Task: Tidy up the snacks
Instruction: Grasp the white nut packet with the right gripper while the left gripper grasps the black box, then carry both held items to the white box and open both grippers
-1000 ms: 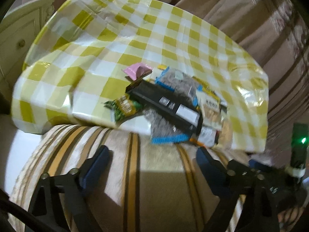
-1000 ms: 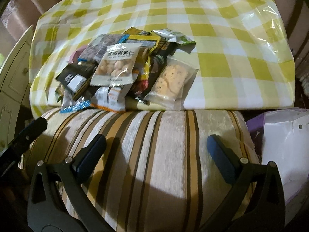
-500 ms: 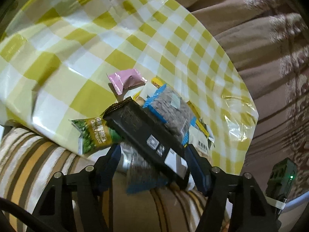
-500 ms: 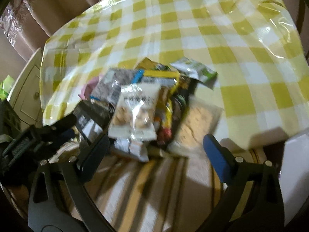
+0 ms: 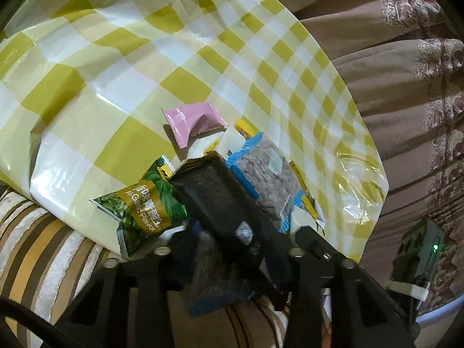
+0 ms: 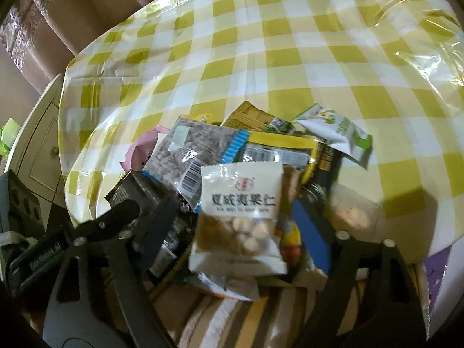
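Observation:
A heap of snack packets lies at the near edge of the yellow-check tablecloth (image 5: 116,58). My left gripper (image 5: 232,246) has its jaws closing on a long black packet (image 5: 214,200), with both pads against its sides. Around it lie a green pea packet (image 5: 142,211), a pink packet (image 5: 194,121) and a clear bag of seeds (image 5: 266,174). My right gripper (image 6: 235,229) is closing too. Its fingers stand on either side of a white nut packet (image 6: 243,208) without touching it. The seed bag (image 6: 197,150) lies just behind that packet.
A striped cushion (image 5: 43,246) sits under the table's near edge. Brown curtains (image 5: 391,58) hang behind the table. A white cabinet (image 6: 37,133) stands at the left. A white-green packet (image 6: 336,133) and a clear biscuit bag (image 6: 351,211) lie at the heap's right.
Both grippers came forward from over the cushion to the heap and narrowed. The left one rolled and closed round the black packet. The right one now straddles the white nut packet.

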{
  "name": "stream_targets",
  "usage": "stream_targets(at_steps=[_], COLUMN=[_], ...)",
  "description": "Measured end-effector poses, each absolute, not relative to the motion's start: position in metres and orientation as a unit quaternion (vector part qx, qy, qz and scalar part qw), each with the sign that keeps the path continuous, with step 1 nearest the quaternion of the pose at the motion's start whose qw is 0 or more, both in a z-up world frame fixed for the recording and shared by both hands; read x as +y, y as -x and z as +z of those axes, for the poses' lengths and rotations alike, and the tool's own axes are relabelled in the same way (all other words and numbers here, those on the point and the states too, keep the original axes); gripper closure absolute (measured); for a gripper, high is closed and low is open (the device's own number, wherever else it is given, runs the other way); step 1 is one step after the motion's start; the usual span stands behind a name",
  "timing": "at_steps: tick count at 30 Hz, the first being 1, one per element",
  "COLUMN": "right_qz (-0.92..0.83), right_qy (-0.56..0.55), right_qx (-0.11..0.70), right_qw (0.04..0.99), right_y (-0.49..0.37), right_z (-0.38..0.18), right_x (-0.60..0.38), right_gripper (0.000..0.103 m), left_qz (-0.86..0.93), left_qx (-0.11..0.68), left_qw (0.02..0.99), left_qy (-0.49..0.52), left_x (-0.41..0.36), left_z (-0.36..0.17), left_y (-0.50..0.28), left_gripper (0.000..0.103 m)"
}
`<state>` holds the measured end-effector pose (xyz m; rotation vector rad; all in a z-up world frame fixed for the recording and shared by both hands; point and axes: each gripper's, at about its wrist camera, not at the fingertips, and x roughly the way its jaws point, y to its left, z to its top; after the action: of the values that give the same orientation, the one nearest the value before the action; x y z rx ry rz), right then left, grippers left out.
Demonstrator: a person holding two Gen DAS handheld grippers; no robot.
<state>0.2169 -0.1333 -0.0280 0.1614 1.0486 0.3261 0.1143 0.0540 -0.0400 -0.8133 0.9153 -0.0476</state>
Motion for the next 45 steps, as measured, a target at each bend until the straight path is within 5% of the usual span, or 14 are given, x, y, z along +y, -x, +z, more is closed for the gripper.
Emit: stream_targets(at_steps=[2,8,31,45], right_qz=[0.151,0.156,0.149,0.051], right_qy=[-0.071,-0.081,-0.136,-0.204], right_qx=[0.502,0.493,0.444,0.424], right_qw=[0.849,0.852,0.873,0.881], right_y=[-0.217,-0.208,-0.172,-0.14], right_z=[-0.031,-0.027,0.01,0.018], right_x=[-0.131,-0.138,-0.205,-0.336], right_gripper=[0.043,0.047,0.049,0.049], left_qz=[-0.023,-0.043,-0.097,-0.23], left_qx=[0.422,0.395,0.342,0.382], left_qw=[0.824,0.845,0.871,0.847], left_qy=[0.377,0.358,0.34,0.291], left_x=[0.053,0.046,0.02,-0.106], left_z=[-0.037,-0.023,0.028,0.049], left_y=[-0.112,-0.105,-0.089,-0.108], left_gripper=[0.075,0.082,0.089,0.089])
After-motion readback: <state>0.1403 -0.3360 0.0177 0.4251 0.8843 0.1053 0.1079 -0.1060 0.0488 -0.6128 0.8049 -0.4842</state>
